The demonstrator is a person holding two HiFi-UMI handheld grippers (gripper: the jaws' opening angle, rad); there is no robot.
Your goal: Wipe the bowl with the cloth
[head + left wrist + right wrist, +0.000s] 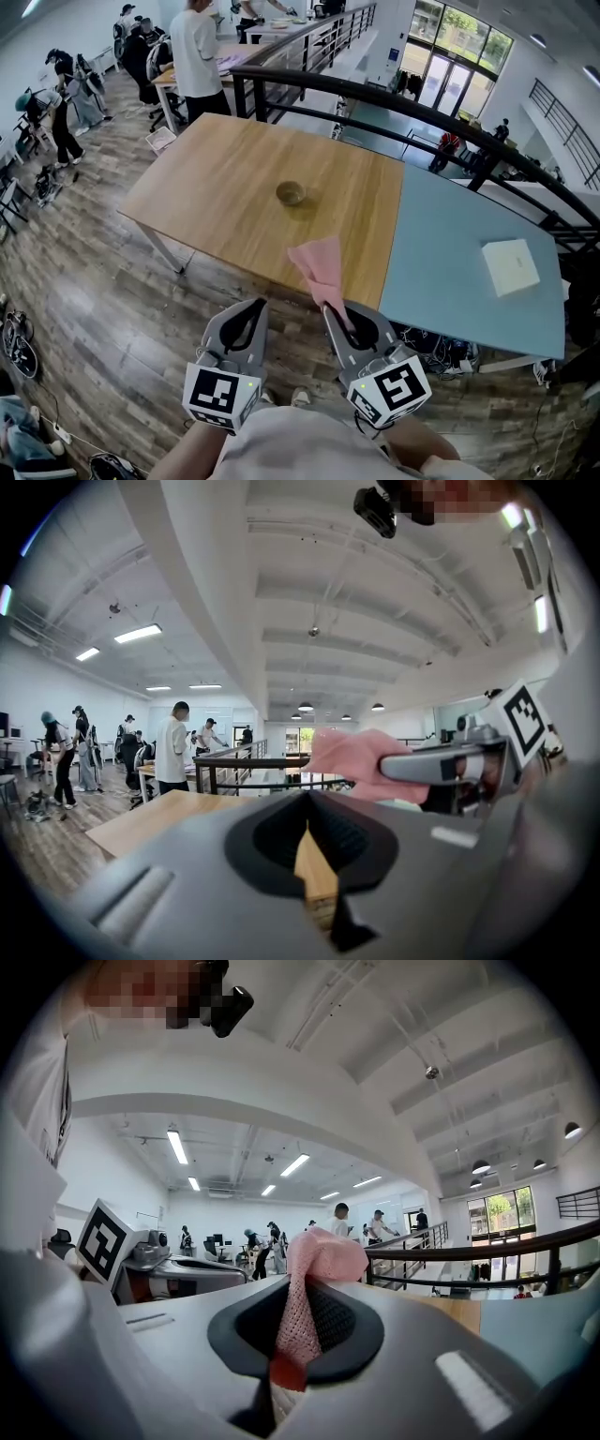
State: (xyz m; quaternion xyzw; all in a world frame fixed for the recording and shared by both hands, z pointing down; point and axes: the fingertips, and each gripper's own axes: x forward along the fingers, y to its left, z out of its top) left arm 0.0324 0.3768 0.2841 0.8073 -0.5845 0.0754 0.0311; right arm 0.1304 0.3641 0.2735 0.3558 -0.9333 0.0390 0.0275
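Observation:
A small brownish bowl (291, 193) stands near the middle of the wooden table (216, 178), far ahead of both grippers. My right gripper (330, 309) is shut on a pink cloth (320, 265), which sticks up out of its jaws and hangs over the table's near edge; the cloth (298, 1307) fills the jaws in the right gripper view. My left gripper (259, 305) is shut with nothing in it, held off the near edge beside the right one. In the left gripper view the cloth (352, 761) shows to the right.
A light blue table (469, 262) adjoins the wooden one on the right, with a white box (511, 266) on it. A black railing (422, 112) runs behind the tables. Several people (197, 52) stand at desks at the far left.

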